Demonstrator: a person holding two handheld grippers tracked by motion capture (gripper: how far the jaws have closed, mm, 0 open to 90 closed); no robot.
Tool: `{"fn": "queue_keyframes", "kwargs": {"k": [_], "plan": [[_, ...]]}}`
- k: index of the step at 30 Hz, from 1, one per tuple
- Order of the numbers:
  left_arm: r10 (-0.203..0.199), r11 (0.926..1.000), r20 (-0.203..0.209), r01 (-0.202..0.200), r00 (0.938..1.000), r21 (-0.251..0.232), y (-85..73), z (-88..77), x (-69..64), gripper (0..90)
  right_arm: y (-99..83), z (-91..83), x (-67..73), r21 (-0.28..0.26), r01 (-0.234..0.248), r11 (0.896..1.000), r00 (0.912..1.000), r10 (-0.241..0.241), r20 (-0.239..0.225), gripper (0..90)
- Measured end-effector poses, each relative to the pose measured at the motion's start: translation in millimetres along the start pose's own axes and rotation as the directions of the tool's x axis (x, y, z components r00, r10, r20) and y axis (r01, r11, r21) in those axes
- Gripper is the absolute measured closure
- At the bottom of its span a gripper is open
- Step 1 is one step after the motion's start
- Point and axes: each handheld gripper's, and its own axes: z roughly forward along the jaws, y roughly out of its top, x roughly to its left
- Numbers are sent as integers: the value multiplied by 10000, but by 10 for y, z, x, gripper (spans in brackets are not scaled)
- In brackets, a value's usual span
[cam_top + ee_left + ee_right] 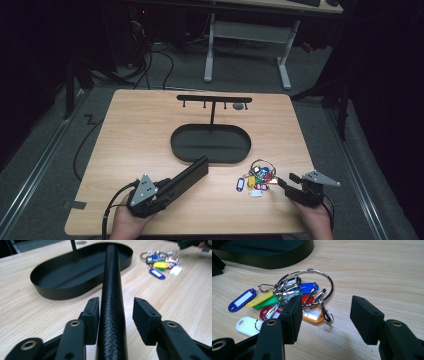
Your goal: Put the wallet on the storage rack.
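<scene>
A long black textured case [187, 175] lies on the wooden table [135, 130], its far end at the rim of the black oval tray [200, 145]. My left gripper [167, 190] straddles its near end. In the left gripper view the case [111, 290] runs between the pads of the left gripper [116, 315]; the left pad is against it and the right pad stands off with a gap. A bunch of coloured key tags on a metal ring [257, 177] lies right of the tray. My right gripper [287, 180] is open just right of the bunch. The key bunch [297, 295] lies just beyond the tips of the right gripper [325, 317].
A black T-shaped hook rack [214, 98] rises from the tray, with a small round thing [239, 106] under its right end. The tray [75, 272] looks bare inside, and its wall [274, 262] is close behind the keys. Desk legs stand beyond the table.
</scene>
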Motion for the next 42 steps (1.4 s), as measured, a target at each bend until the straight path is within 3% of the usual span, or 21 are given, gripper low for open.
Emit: {"fn": "queue_keyframes", "kwargs": {"k": [2,7,11,12,14,16,19,23,27,28,36,39,42], "plan": [[164,9995,-144,-160,9998,281,3,38,-37,543,0,9,1,44,72,10000,9999,-72,-92,428],[944,9893,-636,-864,9935,1175,101,109,-129,511,6,25,24,85,193,9998,9991,-189,-370,425],[1431,9729,-835,-1247,9862,1945,226,134,-138,505,6,41,9,57,109,9999,9978,-105,-661,425],[1411,9616,-774,-1180,9870,2480,297,135,-113,534,10,46,15,52,112,9999,9969,-108,-782,426],[1377,9579,-669,-1157,9882,2627,331,134,-103,542,13,50,24,31,151,9999,9961,-148,-873,426],[1548,9466,-510,-1333,9866,2935,391,135,-96,539,14,53,29,5,197,9998,9951,-196,-965,426],[1189,9409,-71,-1104,9929,3203,474,142,-81,538,13,54,34,27,210,9998,9949,-206,-987,426],[1360,9176,56,-1281,9907,3763,572,171,-86,537,18,49,47,-6,199,9998,9950,-198,-978,425],[1571,8852,37,-1424,9876,4428,689,209,-83,579,15,64,48,78,230,9997,9953,-221,-948,426],[1706,8740,23,-1524,9853,4614,731,220,-76,586,13,69,45,66,234,9997,9952,-226,-952,425],[1880,8148,405,-1789,9813,5515,936,337,-49,616,2,77,34,149,186,9997,9953,-171,-951,425],[1940,8017,463,-1856,9799,5682,1007,384,-50,619,-1,74,22,157,152,9998,9952,-136,-972,425],[1686,7874,581,-1699,9840,5926,1031,449,-12,627,0,73,16,139,149,9998,9949,-134,-1000,425]]}}
